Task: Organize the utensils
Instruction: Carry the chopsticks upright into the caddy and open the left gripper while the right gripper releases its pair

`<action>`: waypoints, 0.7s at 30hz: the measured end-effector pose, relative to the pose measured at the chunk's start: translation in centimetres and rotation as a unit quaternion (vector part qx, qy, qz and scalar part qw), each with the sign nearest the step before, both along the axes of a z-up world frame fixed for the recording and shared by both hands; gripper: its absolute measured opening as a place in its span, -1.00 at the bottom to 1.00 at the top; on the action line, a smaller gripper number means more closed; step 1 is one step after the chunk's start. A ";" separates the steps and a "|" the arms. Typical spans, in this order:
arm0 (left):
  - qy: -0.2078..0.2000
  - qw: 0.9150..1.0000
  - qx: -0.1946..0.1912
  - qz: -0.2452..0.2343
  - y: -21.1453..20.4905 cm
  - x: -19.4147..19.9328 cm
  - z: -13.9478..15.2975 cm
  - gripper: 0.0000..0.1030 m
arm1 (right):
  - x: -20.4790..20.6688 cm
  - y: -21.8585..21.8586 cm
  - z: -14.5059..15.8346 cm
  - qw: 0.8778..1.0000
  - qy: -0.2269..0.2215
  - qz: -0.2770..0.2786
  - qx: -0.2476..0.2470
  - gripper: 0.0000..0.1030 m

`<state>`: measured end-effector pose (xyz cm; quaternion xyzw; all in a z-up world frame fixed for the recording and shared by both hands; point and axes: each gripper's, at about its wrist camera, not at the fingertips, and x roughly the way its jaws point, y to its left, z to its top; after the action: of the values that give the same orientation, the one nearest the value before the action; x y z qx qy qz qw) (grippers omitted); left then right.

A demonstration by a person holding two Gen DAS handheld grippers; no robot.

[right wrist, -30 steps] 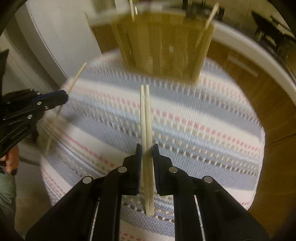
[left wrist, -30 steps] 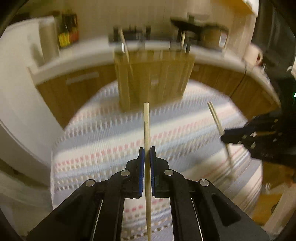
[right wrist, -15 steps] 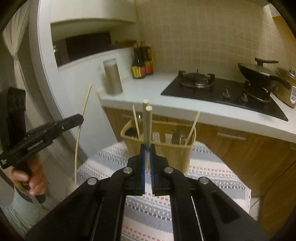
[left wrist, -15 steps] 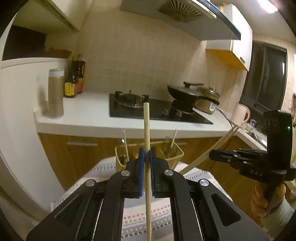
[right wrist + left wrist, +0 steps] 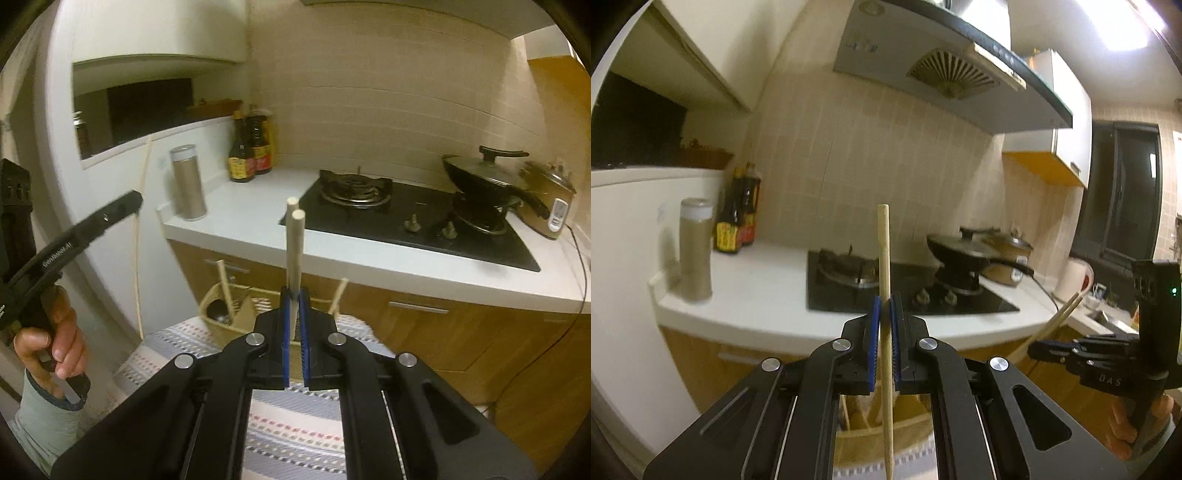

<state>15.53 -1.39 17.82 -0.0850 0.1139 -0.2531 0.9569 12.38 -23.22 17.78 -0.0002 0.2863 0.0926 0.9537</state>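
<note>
Both grippers have risen off the striped cloth: left gripper (image 5: 884,314) clamps a single pale wooden chopstick (image 5: 884,258), right gripper (image 5: 294,306) clamps a pale wooden chopstick pair (image 5: 295,243); woven utensil basket (image 5: 221,325), just beyond, looks next.

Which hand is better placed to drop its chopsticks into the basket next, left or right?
Probably right. The right gripper holds two chopsticks with the basket in view just ahead and below. The left gripper holds one chopstick and faces the stove; the basket barely shows beneath it.

Left tool (image 5: 885,314) and right tool (image 5: 294,308), each carried in one hand (image 5: 51,343), held raised side by side; blue pads (image 5: 874,332) fully closed.
</note>
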 end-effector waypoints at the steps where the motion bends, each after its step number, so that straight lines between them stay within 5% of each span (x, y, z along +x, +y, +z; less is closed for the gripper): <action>1: -0.005 1.000 -0.007 -0.004 0.0 0.6 -0.1 -0.93 | 0.5 -0.3 -0.1 1.000 0.003 -0.005 -0.002 -0.94; 7: -0.035 0.999 -0.023 0.003 -0.5 3.8 -2.1 -0.93 | 3.6 -1.8 -1.6 1.000 0.024 -0.014 -0.001 -0.94; 21: -0.036 0.999 0.001 0.016 -2.2 7.6 -7.9 -0.93 | 7.7 -1.4 -5.6 0.997 0.073 0.001 -0.004 -0.94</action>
<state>23.12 -3.60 9.93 -0.0764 0.0789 -0.2406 0.9644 20.07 -24.64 12.16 0.0022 0.3558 0.0922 0.9300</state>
